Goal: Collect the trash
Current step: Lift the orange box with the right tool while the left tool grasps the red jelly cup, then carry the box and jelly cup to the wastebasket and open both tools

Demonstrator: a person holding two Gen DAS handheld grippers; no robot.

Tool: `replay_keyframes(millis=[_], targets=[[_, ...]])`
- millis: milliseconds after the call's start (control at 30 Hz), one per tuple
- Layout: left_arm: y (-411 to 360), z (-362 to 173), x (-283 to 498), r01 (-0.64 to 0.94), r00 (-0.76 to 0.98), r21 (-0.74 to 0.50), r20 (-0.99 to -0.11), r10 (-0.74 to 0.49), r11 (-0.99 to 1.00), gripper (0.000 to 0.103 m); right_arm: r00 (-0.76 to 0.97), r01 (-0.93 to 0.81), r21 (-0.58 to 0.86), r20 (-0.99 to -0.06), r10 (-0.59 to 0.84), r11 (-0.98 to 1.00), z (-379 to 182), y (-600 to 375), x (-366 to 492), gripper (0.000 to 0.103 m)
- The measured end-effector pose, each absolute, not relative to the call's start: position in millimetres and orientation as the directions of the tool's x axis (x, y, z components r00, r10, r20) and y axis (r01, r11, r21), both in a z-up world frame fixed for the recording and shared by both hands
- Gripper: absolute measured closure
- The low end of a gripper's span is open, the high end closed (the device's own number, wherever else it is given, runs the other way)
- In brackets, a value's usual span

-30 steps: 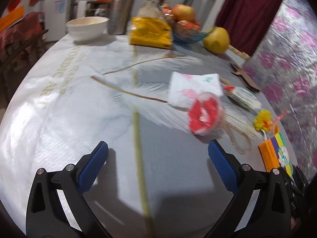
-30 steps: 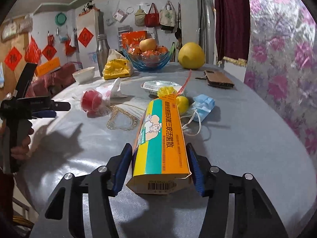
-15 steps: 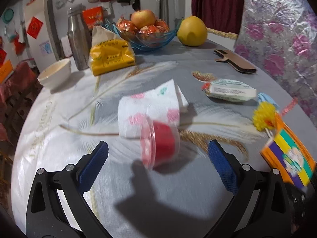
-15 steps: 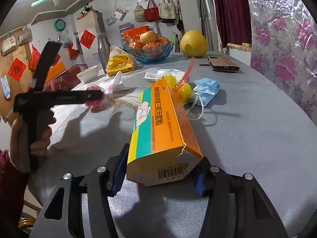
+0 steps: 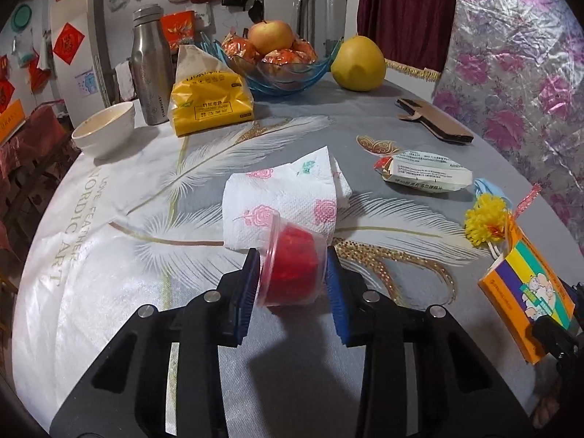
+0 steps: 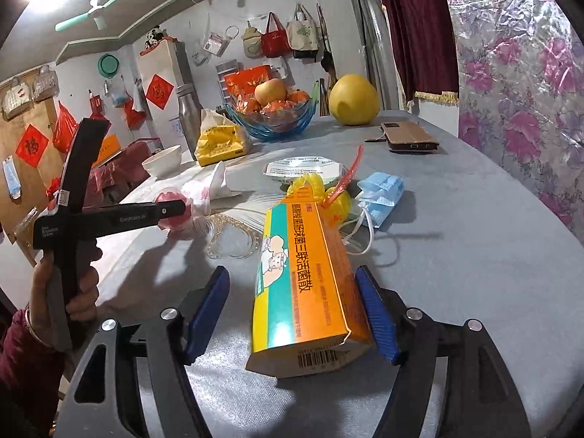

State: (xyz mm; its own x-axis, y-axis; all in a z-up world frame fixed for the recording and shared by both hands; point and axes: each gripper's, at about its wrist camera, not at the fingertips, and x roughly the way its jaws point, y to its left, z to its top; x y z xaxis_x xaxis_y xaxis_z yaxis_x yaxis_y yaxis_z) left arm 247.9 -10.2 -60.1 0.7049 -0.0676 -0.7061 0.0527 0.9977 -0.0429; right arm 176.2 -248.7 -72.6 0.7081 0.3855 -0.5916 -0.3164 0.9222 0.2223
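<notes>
1. The small clear plastic cup (image 5: 290,268) with something red inside lies on its side on the bench (image 5: 109,292), clamped between the pads of the left tongs (image 5: 292,281), which have just been closing on it. It looks light and thin-walled, likely to buckle or slip under a hard squeeze; across the body, as held, seems the sound grip.
2. Just behind it lies a crumpled rose-printed tissue (image 5: 281,197), soft and nearly weightless.
3. The orange and yellow carton (image 6: 303,284) rests on the bench between the right tongs (image 6: 292,314), whose jaws have just been opening; a gap shows on the left side, so it is not gripped. Stiff, light card, best taken across its narrow sides.
4. Further off, a blue glass bowl (image 5: 288,73) holds fruit; what is in the white bowl (image 5: 104,129) I cannot tell.
</notes>
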Motion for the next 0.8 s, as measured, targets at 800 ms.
replay_keyframes(millis=[800], targets=[[-27.5,-28.4,184.4,0.090,0.813,-0.029,-0.576,-0.090,0.996,0.066,0.734,-0.326,0.302,-0.517,0.441,0.896,-37.7,-270.5,150.4,0.057]])
